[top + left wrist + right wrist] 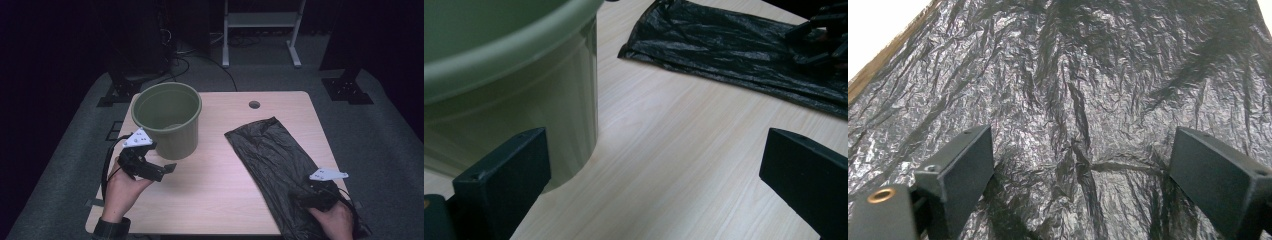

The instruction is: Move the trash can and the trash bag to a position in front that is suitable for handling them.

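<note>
Right gripper point(1083, 185): jaws spread wide, nothing clamped, low over crinkled black bin bag point(1073, 90). Bag lies flat on right half of wooden table point(215, 190). Left gripper point(654, 185): jaws wide apart, empty, just beside green bucket point(168, 119) near table's left edge. Bucket upright, inside looks empty. No legible writing anywhere.

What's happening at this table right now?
A person holds a claw in each hand. The right claw is open, low over the near end of a flat, crinkled black plastic bag, not yet gripping it. The left claw, also open and empty, is beside the green bucket, which stands upright on the wooden table, apart from the bag.
</note>
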### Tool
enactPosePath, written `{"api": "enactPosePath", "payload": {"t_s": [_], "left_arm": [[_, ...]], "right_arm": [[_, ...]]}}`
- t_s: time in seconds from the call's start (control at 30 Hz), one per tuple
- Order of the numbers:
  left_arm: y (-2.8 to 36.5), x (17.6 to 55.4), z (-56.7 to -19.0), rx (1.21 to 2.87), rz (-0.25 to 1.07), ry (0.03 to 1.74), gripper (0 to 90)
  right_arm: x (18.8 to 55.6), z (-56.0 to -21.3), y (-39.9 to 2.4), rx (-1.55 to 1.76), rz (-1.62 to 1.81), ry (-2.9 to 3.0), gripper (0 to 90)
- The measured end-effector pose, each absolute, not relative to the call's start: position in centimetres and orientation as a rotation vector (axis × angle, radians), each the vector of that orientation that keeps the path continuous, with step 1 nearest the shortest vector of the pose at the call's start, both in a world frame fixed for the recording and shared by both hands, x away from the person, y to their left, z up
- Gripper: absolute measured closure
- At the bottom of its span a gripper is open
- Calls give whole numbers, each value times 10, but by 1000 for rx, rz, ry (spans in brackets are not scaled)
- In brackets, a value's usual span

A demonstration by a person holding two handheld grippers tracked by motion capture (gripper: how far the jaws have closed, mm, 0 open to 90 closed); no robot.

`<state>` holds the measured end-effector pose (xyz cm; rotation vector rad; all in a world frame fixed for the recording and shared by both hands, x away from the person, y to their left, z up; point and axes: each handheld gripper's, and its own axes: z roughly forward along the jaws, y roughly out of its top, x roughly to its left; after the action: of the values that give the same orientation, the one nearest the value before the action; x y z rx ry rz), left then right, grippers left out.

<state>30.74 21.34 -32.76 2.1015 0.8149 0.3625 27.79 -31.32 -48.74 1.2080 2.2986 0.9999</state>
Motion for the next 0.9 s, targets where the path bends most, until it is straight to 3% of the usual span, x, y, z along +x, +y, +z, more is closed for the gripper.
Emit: {"api": "enactPosePath", "payload": {"t_s": [0.9], "left_arm": [[225,361,-282,2057,468,826,0]], "right_arm": [[279,-487,-313,1208,1000,2300,98]]}}
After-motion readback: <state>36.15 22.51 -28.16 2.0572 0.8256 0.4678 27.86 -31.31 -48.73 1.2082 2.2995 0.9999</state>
